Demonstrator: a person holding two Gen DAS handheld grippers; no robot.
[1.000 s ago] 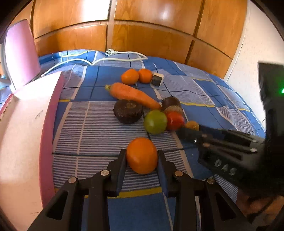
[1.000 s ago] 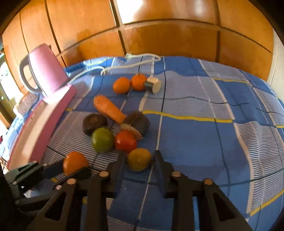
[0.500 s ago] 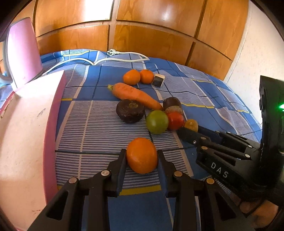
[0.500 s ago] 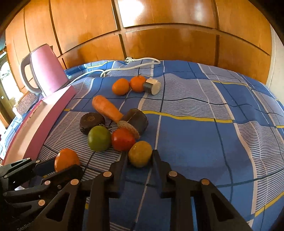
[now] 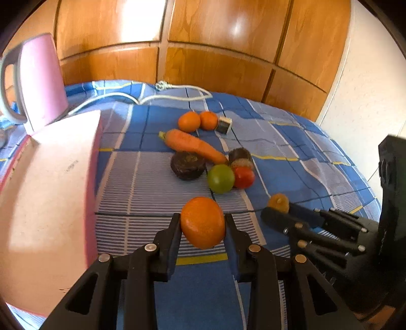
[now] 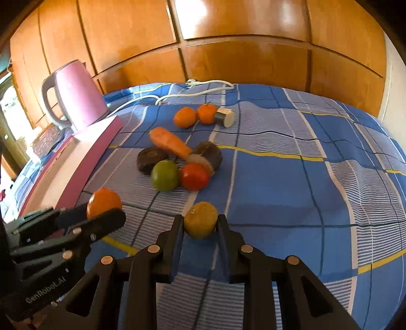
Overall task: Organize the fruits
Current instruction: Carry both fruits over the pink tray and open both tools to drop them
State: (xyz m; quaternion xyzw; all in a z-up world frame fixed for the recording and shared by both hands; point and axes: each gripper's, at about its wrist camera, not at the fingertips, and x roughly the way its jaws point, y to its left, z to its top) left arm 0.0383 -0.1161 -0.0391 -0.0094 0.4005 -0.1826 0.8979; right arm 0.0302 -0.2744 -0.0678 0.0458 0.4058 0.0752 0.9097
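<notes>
Meanwhile the left gripper pinches an orange, and the right gripper pinches a yellowish fruit. Both hang above the checked cloth, near the pink box at its left edge.

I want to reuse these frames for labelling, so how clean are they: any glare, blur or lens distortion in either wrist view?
Left wrist view: sun glare on the wooden panels, motion smear on the pink kettle and pink box; the gripped orange stays sharp. Right wrist view: similar glare on the panels, fisheye bending of their seams, dark corners, blown-out left edge; the yellowish fruit is crisp.
</notes>
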